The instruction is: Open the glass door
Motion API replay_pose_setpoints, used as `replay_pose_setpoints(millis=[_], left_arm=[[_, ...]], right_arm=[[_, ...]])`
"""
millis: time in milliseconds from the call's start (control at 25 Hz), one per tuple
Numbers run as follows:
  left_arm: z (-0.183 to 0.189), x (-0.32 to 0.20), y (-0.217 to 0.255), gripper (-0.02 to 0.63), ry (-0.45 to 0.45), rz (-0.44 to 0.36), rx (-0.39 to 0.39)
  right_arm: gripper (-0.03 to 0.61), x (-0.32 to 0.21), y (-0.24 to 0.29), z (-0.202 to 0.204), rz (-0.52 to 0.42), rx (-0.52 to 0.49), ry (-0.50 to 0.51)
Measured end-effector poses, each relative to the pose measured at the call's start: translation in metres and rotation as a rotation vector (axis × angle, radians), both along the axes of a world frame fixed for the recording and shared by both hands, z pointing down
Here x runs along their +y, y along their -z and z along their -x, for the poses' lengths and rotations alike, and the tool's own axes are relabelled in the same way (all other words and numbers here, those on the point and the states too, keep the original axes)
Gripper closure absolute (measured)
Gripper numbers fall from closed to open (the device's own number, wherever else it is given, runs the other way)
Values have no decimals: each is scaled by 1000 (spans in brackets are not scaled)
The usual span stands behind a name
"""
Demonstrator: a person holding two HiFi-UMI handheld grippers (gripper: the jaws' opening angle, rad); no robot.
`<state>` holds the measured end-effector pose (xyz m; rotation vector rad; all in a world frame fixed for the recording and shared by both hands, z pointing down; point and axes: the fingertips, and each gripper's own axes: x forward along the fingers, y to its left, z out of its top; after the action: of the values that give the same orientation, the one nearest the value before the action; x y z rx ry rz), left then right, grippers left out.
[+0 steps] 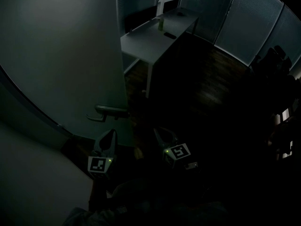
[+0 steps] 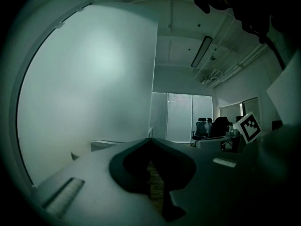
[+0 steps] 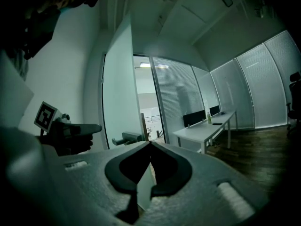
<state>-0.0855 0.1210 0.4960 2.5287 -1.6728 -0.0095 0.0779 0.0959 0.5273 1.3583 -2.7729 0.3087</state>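
**Glass door open, both grippers empty**

The tall frosted glass door (image 1: 61, 55) is seen swung open at the left, with a long white desk (image 1: 150, 39) beyond its edge. Its grey lever handle (image 1: 110, 111) is gripped by nothing. The left gripper (image 1: 112, 132) is held near it, jaws pressed together on nothing. The right gripper (image 1: 158, 132) is held alongside, likewise closed and empty.

All 3 views share the glass door (image 1: 61, 55).

The door (image 1: 56, 55) runs off the head view's top and left edges, the two small things (image 1: 161, 23) on the desk (image 1: 141, 44) are too small to name, and darkness swallows the floor (image 1: 221, 86) toward the lower right.
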Motion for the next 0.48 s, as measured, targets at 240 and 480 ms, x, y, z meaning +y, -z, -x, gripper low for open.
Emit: replay_pose_setpoints(millis=[240,480], left_arm=[[-2,22,-2,611,-10,-7,-65],[2,35,-4,611,22,-4,-65]], right_arm=[[578,11,8,2,-18,-16,3],[578,21,13,6,-41,-15,19]])
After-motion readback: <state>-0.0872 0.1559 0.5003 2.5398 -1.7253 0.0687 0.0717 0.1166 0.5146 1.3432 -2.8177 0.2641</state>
